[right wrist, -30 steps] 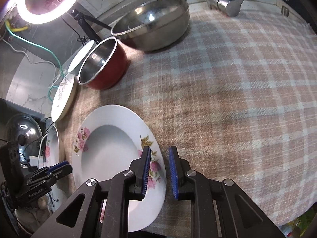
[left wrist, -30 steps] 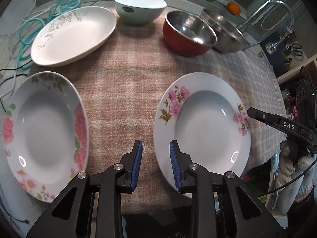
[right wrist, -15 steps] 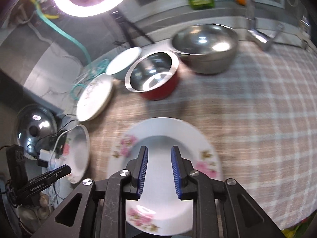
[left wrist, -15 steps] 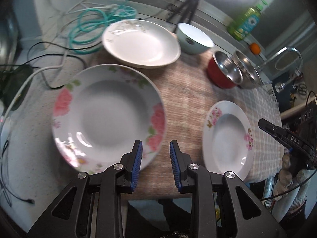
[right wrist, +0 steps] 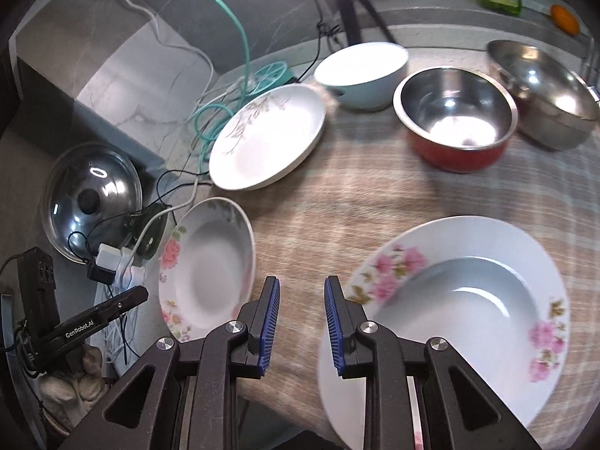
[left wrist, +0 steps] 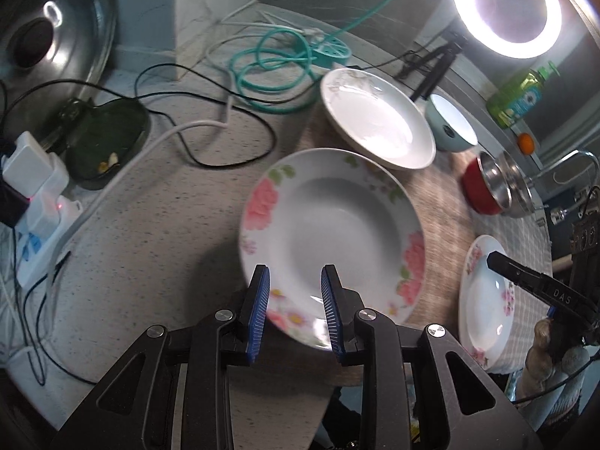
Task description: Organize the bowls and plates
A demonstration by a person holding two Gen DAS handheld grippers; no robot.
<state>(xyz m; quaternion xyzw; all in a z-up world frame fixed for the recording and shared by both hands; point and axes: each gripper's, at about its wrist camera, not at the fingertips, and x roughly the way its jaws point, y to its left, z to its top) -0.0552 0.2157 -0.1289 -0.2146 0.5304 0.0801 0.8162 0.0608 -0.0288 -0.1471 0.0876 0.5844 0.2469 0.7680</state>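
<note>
A deep plate with big pink roses (left wrist: 330, 232) lies half on the plaid cloth (right wrist: 375, 195), half on the stone counter. My left gripper (left wrist: 294, 300) hovers over its near rim, jaws a little apart, gripping nothing. A second deep plate with small pink flowers (right wrist: 450, 311) lies to the right. My right gripper (right wrist: 302, 315) is over the cloth between that plate and the rose plate (right wrist: 206, 270), open and empty. Farther back stand a white oval plate (right wrist: 266, 138), a pale blue bowl (right wrist: 360, 75), a red bowl with steel lining (right wrist: 453, 123) and a steel bowl (right wrist: 543, 90).
Left of the cloth the counter holds black and white cables (left wrist: 210, 127), a teal hose (left wrist: 270, 67), a power strip (left wrist: 37, 217) and a pot lid (right wrist: 92, 198). A ring light (left wrist: 506, 7) on a tripod, a green bottle (left wrist: 521, 97) and an orange (left wrist: 525, 142) stand behind.
Both grippers moved left. The left went from between the two flowered plates to the rose plate's near rim. The right crossed the small-flower plate to its left side; its jaws widened slightly.
</note>
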